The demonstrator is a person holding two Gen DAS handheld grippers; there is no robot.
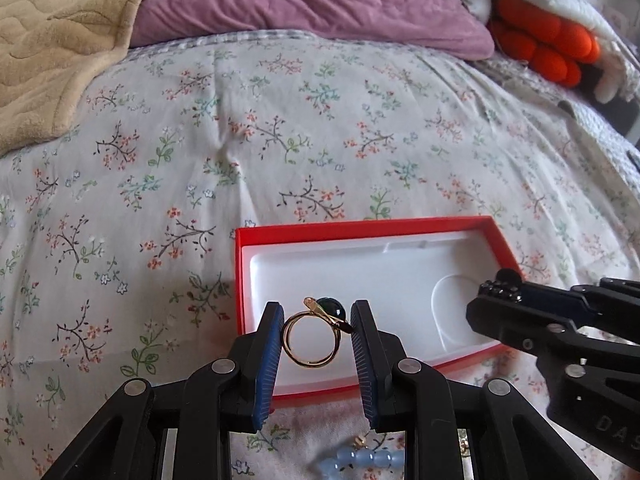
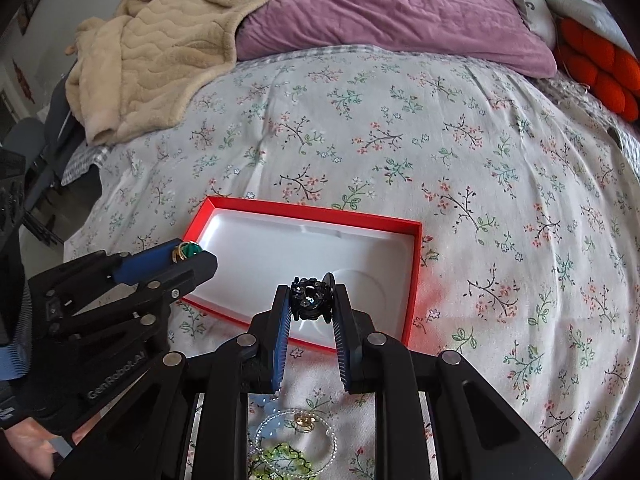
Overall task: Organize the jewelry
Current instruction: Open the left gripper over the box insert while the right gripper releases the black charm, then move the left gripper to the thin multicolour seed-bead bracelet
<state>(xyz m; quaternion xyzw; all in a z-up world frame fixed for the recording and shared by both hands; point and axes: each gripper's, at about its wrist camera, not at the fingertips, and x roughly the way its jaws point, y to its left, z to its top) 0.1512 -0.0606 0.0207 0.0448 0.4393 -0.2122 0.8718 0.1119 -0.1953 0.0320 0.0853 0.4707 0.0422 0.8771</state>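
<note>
Left claw (image 1: 317, 332): closed lightly on a gold ring (image 1: 314, 336) with a dark green stone, the band standing upright between the blue pads, held just above the near left part of the box.
Right claw (image 2: 311, 305): pinched on a black beaded ornament (image 2: 310, 300) set with small clear stones; whether it was a ring or a charm could not be told. It hung over the near right part of the box.
Box (image 1: 360, 232): a shallow red tray with a white moulded liner, open, lying on the bed. Nothing lay in it yet.
Why held so: both pieces seemed to be gripped by their sides and carried over the liner so they could be lowered into it; the rounded hollow at the right end looked a likely seat for the black piece.
Waiting jewelry: pale blue beads (image 1: 360, 460) lay on the bedspread below the left claw; a clear beaded loop (image 2: 296, 436) and a green beaded piece (image 2: 286, 458) lay under the right claw, outside the box.
Bed (image 1: 280, 140): white floral bedspread, soft and uneven, so small pieces might tip or roll.
Background: a beige blanket (image 2: 160, 48), a purple pillow (image 2: 380, 8) and an orange plush (image 1: 548, 44) at the far end.
Progress, as a judgement: early, with sorting barely begun.
</note>
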